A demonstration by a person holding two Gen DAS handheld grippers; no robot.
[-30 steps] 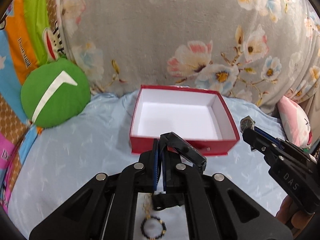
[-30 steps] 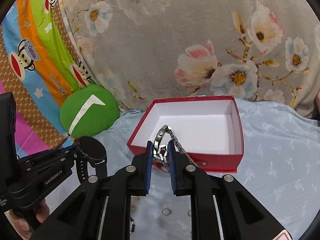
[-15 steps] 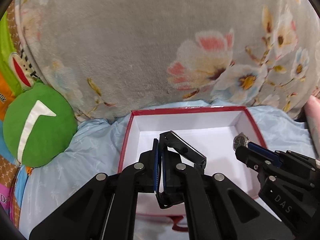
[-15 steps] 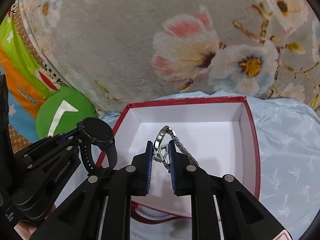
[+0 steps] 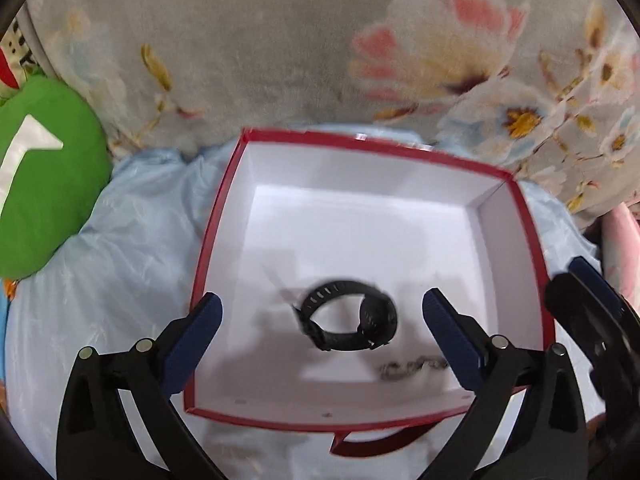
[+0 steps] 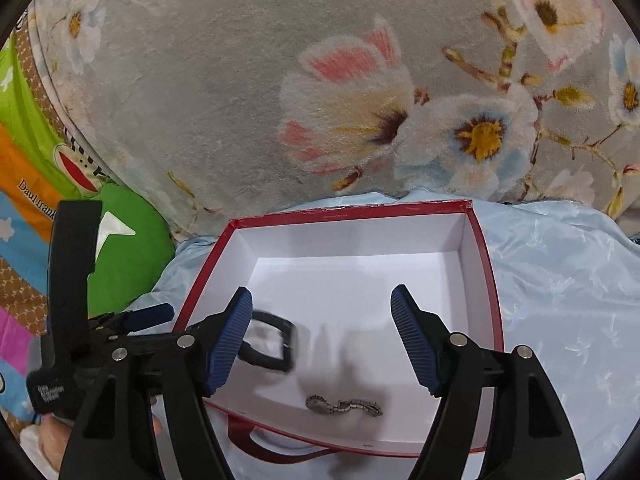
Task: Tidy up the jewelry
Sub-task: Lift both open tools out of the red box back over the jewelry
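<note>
A red box (image 5: 218, 216) with a white inside stands on the light blue sheet; it also shows in the right wrist view (image 6: 486, 264). A black watch (image 5: 348, 314) lies in it, blurred, and shows in the right wrist view (image 6: 272, 344). A silver metal watch (image 6: 344, 405) lies near the box's front wall and shows in the left wrist view (image 5: 416, 368). My left gripper (image 5: 322, 312) is open above the black watch. My right gripper (image 6: 322, 320) is open above the silver watch. Each gripper shows at the edge of the other's view.
A grey floral blanket (image 6: 280, 80) rises behind the box. A green round cushion (image 5: 44, 184) lies at the left, with a colourful cartoon-print fabric (image 6: 24, 184) behind it. A pink pillow (image 5: 624, 236) is at the right. A red ribbon handle (image 6: 264, 446) hangs at the box's front.
Both grippers moved forward over the box and opened. The black watch dropped from the left gripper and the silver watch from the right gripper; both now lie in the box.
</note>
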